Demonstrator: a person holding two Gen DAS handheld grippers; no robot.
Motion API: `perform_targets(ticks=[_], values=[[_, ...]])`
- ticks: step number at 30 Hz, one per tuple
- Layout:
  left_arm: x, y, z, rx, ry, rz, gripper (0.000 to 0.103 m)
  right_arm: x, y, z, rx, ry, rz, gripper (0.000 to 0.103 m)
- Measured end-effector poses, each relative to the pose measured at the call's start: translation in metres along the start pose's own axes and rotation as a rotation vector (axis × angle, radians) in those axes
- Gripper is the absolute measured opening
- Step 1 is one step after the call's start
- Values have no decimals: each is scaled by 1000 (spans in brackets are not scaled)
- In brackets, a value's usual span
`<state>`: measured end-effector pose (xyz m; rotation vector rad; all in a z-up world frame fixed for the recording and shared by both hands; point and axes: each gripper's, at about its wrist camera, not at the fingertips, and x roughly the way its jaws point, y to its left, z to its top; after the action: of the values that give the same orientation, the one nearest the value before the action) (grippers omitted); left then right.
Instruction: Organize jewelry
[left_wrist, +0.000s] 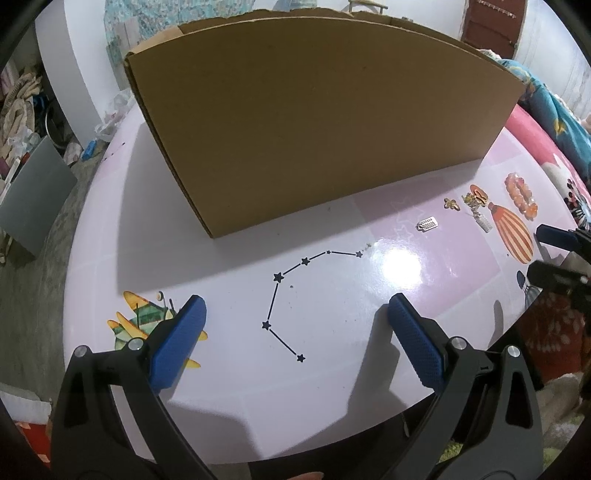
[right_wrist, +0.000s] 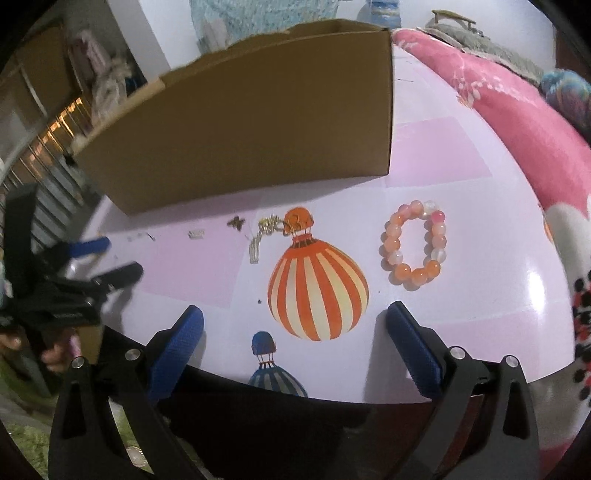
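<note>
Jewelry's all sitting out on the table (right_wrist: 443, 155), strung along the front of the cardboard box (right_wrist: 258, 122), none of it in the box as far as you can see from here. Starting from the box's right front corner: the orange and pink bead bracelet (right_wrist: 414, 244) lies flat out past that corner, toward the pink blanket (right_wrist: 517, 122). Back along the box front you've got the gold chain tangle (right_wrist: 271, 225) with an orange piece, lying at the top of the printed striped balloon (right_wrist: 317, 291), then a little gold butterfly-looking charm (right_wrist: 236, 222), then a small silver tag (right_wrist: 196, 233). Your right gripper (right_wrist: 295, 314) has its jaws spread wide with nothing between them, hanging over the printed balloon in front of the box. Your left gripper (left_wrist: 295, 306) is also wide apart and empty, over the star-line print (left_wrist: 295, 295) near the box's left front corner.
</note>
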<state>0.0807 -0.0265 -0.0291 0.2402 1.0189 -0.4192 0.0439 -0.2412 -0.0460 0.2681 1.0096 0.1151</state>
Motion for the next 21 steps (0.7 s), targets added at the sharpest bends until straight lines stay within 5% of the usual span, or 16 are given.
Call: perform_targets(ticks=[8,12,19,21], values=[[-1,0,-1,-22,2,1,96,-2,-2,2,-6,-8,28,96],[-16,-3,6,-40,-77,-41,96,-3,-4,3,-8,10,21,96],[-25,-38,24,109,-156,-29,94,-9,-13,10,30,-30,64,93],[-23,-49,26,157,-157,-44,84,-11,-10,12,22,-39,66,89]])
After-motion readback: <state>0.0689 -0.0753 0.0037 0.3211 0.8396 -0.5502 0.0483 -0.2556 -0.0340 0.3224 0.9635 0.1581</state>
